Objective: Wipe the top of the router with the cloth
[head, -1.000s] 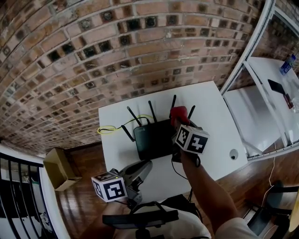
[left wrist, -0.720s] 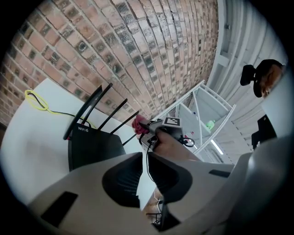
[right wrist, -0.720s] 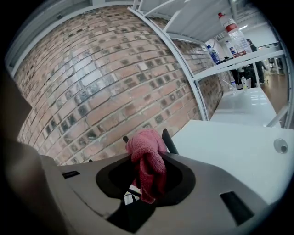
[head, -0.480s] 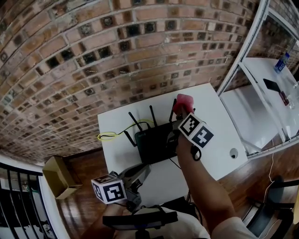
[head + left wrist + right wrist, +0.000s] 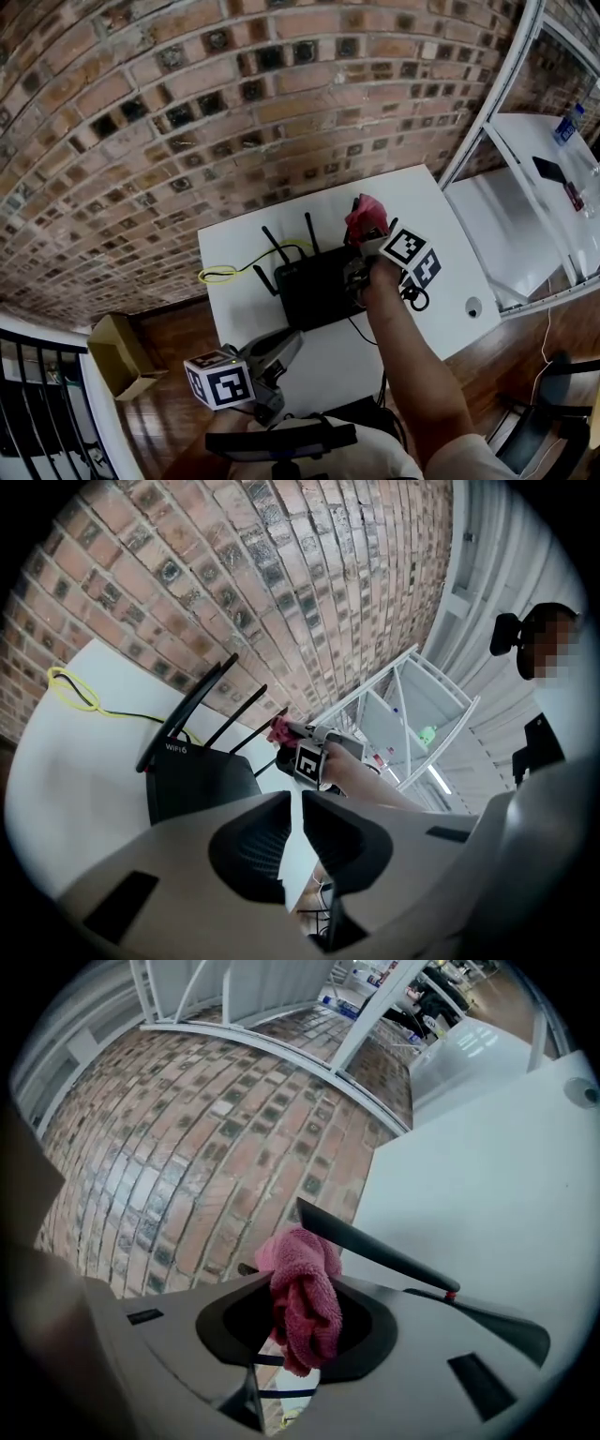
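Router: it is seen flat on the table with its top bare. It looks light and is steadied by nothing, so it may be shoved along if the cloth is pressed hard and dragged.
Antennas: four are raised along the back edge. One is seen crossing just beyond the cloth in the right gripper view, so a snag or a knocked antenna is the likeliest slip on a stroke.
Right gripper: it is clamped on the cloth and held at the router's rear right corner. Whether the top is being touched cannot be told.
Cloth: red and bunched, a wad is seen hanging from the jaws. Only a small face is offered, so strips may be left unwiped, and it may be pulled loose if caught.
Yellow cable: it is looped left of the router and led in behind it. It may be tugged if the router is slid.
Wall: brick, close behind the table, so little room is left past the antennas.
Table: white, with bare space right of the router.
Box: cardboard, on the floor at left, well apart.
Left gripper: it is held low by the near table edge, well clear of the router. The jaws are drawn together on nothing, so no help is given.
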Tool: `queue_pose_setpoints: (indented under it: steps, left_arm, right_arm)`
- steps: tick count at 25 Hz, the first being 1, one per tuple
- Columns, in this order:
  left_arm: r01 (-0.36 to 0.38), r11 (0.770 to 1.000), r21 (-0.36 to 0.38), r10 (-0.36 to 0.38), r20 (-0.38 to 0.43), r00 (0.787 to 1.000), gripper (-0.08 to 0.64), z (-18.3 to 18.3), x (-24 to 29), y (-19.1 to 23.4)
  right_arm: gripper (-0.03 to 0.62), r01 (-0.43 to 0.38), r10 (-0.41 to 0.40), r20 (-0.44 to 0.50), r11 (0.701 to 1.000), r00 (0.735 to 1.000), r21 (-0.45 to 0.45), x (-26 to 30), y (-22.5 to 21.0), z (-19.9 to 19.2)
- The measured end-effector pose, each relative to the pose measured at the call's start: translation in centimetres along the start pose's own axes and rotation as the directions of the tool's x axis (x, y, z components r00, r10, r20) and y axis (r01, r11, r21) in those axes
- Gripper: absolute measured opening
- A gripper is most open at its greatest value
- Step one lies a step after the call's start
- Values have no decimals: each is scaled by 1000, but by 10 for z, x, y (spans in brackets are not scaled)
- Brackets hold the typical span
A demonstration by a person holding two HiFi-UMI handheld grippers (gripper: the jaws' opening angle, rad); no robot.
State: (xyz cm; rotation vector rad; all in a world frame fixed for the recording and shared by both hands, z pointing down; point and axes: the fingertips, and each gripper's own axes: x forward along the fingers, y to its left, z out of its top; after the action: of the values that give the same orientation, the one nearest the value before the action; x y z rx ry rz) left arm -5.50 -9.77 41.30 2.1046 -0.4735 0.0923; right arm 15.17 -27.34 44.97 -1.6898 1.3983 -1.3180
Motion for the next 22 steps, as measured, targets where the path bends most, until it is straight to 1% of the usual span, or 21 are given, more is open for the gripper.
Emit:
queue_pose_setpoints:
  steps: [3,10,17,20,22]
  left_arm:
    - [-1,1000,-11,1,6,1000,35,-1,2,4]
    - [-11,1000,-23,12,17,1000,35,1,8,4]
    - [-4,1000,-27,5,34,999,35,4,7,3]
    - [-16,1000,-18,17,34,999,35,3,4,8]
    - [-26,999,-25,27,33,999,35,2,2,11]
  right_arm:
    - [124,23,-23,-46,1000,999,-2,4,-10,-7]
    - [124,87,-96,-142,994,985,-68,10,-32,-20]
    - [124,149,-174,-200,980,964,-134,13,-53,-33]
    - [124,181,-213,-221,971,952,-155,14,-64,-38]
    - [124,207,-245,-234,962,941,-177,15,-73,-42]
